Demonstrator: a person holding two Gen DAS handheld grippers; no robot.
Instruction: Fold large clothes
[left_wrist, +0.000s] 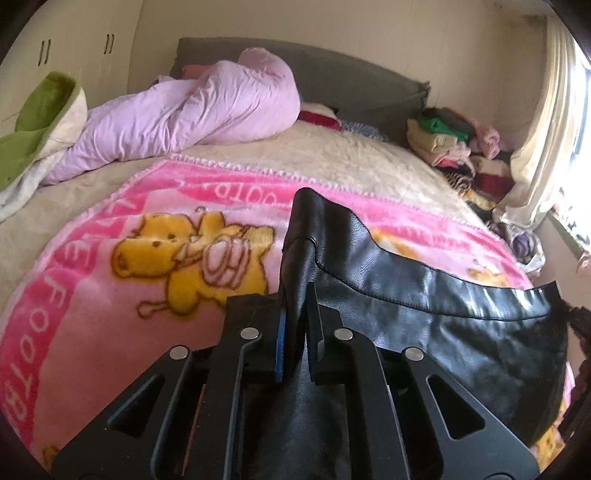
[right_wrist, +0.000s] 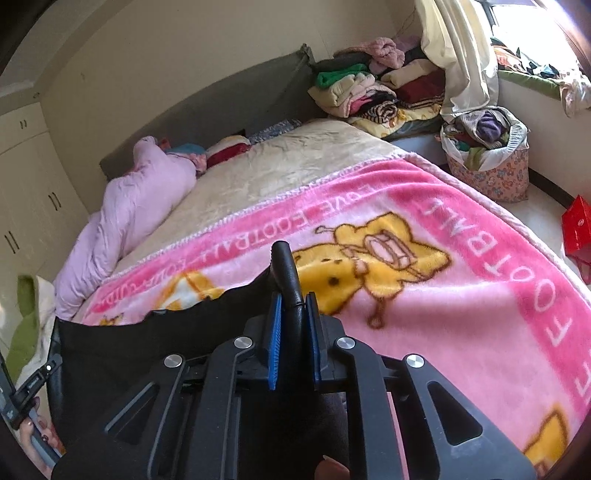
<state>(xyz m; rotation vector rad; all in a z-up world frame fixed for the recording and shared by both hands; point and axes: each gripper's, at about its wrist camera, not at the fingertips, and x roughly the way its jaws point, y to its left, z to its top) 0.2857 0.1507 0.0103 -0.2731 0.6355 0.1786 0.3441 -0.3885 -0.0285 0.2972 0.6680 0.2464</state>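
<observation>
Across the bed, a pink fleece blanket (left_wrist: 110, 295) printed with yellow cartoon bears and white lettering covers the near half of a cream, short-piled bedspread (left_wrist: 351, 158). Over it hangs the task's garment, a black, glossy, leather-like piece of clothing (left_wrist: 424, 295) with stitched seams, stretched between the two tools and sagging in the middle. The left gripper (left_wrist: 293, 314) has its black fingers closed tightly on an upright fold at one end of the garment, a blue pad showing on the inner face of one finger. The right gripper (right_wrist: 293, 314) is likewise clamped on a narrow rolled edge at the other end, blue ribbed pads (right_wrist: 275, 343) pressing it from both sides. Beyond the blanket, a crumpled lilac quilt (left_wrist: 192, 107) lies heaped against a grey upholstered headboard (left_wrist: 351, 81). A green-and-cream fabric (left_wrist: 33, 125) sits at the bed's left edge, before cream wardrobe doors (left_wrist: 74, 48) with dark handles. Beside the bed's far right corner rises a stack of folded mixed clothes (right_wrist: 369, 88), partly screened by a pale curtain (right_wrist: 465, 55). A floral-patterned fabric basket (right_wrist: 491, 166) filled with garments stands on the floor, and a red box (right_wrist: 576, 225) lies nearby.
</observation>
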